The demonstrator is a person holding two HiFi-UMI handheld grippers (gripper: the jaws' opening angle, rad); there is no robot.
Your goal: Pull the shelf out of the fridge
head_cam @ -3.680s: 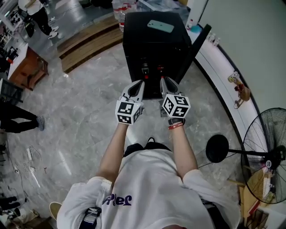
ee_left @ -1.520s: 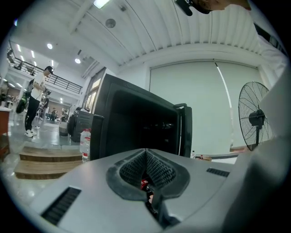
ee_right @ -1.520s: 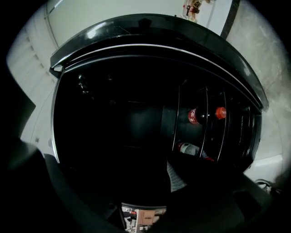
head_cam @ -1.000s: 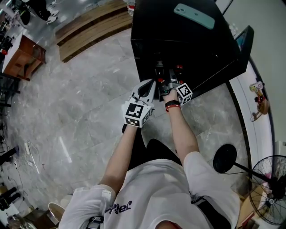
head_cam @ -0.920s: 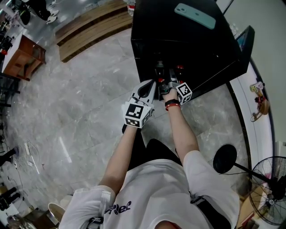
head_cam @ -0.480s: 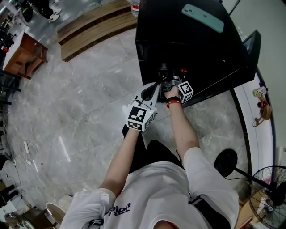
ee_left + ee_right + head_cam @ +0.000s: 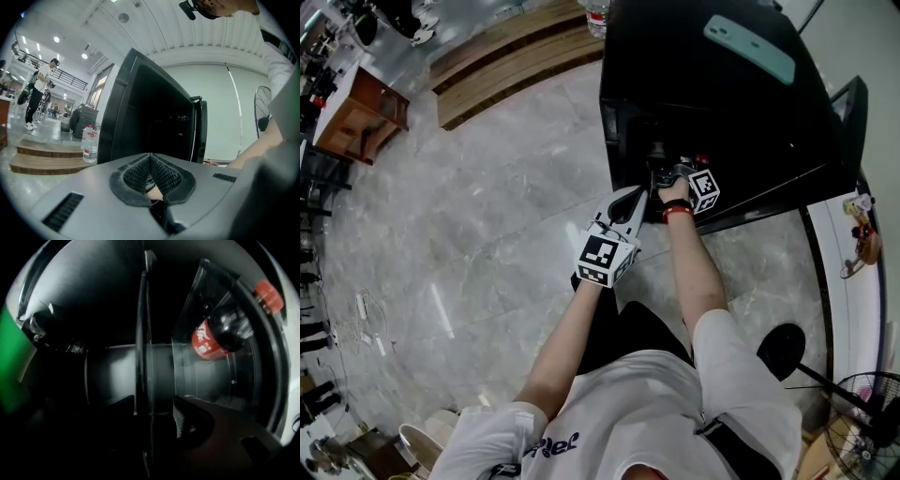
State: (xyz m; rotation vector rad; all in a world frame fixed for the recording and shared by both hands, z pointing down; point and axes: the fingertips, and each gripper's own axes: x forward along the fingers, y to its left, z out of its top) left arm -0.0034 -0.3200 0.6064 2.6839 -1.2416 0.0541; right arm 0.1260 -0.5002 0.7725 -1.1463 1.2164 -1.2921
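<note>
A black mini fridge [image 7: 722,103] stands on the floor with its door [image 7: 851,112] swung open to the right. My right gripper [image 7: 667,174] reaches into its dark opening. In the right gripper view the clear shelf's front edge [image 7: 145,362] runs as a thin upright line between the two jaws, and the right gripper [image 7: 152,416] stands open astride it with a gap on the right side. A cola bottle [image 7: 213,338] with a red cap lies behind the shelf. My left gripper [image 7: 628,199] hangs shut and empty just outside the fridge front, its pads [image 7: 140,171] pressed together.
A teal phone [image 7: 750,36] lies on the fridge top. Wooden steps [image 7: 506,61] and a water bottle [image 7: 90,143] are beyond the fridge on the left. A standing fan's base [image 7: 783,352] is on the floor at right, near the curved wall [image 7: 872,272].
The person has crouched and moved closer to the fridge. The right gripper has gone from in front of the opening to inside it, at the shelf. The left gripper stays outside.
</note>
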